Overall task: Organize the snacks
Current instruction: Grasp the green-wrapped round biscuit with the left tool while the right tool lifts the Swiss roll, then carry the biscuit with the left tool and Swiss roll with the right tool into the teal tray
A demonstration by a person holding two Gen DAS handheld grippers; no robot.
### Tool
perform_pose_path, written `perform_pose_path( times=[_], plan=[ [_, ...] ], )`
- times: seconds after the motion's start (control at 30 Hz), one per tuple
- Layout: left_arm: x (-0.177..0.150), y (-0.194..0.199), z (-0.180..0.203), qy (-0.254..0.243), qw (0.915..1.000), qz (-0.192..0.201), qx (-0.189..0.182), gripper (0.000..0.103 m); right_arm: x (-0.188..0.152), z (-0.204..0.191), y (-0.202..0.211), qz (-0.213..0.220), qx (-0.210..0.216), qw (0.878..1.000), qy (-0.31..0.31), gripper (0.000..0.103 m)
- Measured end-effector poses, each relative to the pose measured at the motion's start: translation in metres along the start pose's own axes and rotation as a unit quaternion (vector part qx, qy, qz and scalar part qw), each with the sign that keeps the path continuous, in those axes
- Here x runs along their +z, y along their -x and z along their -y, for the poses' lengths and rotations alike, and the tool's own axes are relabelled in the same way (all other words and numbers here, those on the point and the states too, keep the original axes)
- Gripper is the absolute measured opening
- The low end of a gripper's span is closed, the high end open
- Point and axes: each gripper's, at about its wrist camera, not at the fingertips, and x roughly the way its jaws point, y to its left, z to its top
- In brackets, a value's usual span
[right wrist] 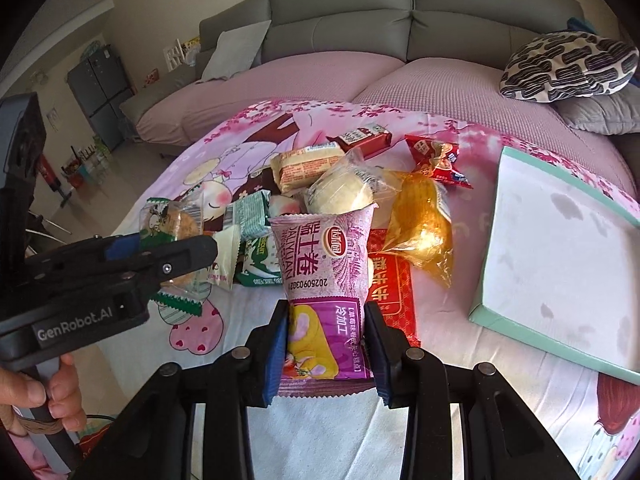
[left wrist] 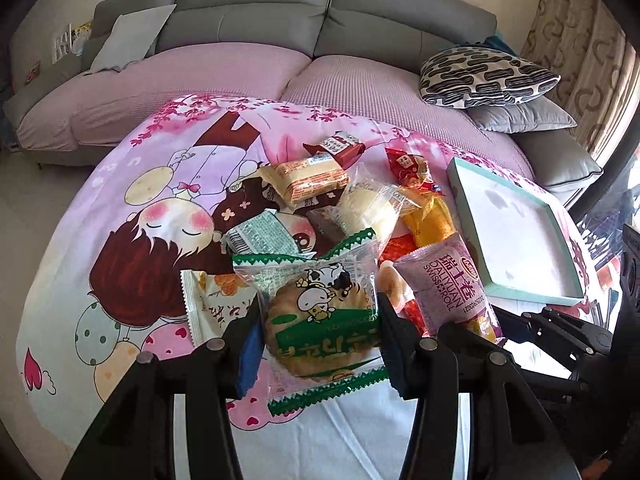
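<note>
- Left wrist view: left gripper (left wrist: 320, 332) is clamped on the green cookie pack (left wrist: 320, 316), held above the snack pile (left wrist: 344, 200); the teal tray (left wrist: 472, 240) lies to its right, past the right gripper.
- Right wrist view: right gripper (right wrist: 326, 344) pinches the purple roll pack (right wrist: 324, 280), long axis pointing away; the tray (right wrist: 486, 292) sits just right, so this hand is nearer.

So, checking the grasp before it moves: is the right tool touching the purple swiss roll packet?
Touching. The right wrist view shows the right tool with both blue pads pressed against the purple swiss roll packet.
</note>
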Motion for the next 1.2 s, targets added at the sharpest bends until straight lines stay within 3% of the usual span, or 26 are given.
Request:
perform_pose_path(
  times=[0.23,0.4,0.57,0.87,0.97,1.2],
  plan=[
    [0.018,0.005,0.043,-0.033,0.9993,0.007,-0.015,0.053,0.007,0.052,0.015,0.016,-0.042,0.997,-0.067,0.039],
    [0.029,0.0,0.083,-0.055,0.9978,0.009,-0.036,0.053,0.008,0.103,0.036,0.042,-0.085,0.987,-0.132,0.039],
    [0.038,-0.012,0.126,-0.077,0.9952,0.003,-0.061,0.053,0.001,0.155,0.056,0.058,-0.125,0.97,-0.199,0.039],
    [0.051,-0.039,0.194,-0.118,0.989,0.003,-0.089,0.053,-0.029,0.242,0.087,0.062,-0.244,0.92,-0.299,0.039],
    [0.053,-0.054,0.213,-0.127,0.9872,-0.001,-0.097,0.053,-0.034,0.259,0.087,0.059,-0.252,0.911,-0.322,0.039],
    [0.058,-0.094,0.246,-0.149,0.9837,-0.013,-0.1,0.053,-0.028,0.274,0.07,0.049,-0.254,0.909,-0.328,0.039]
  ],
)
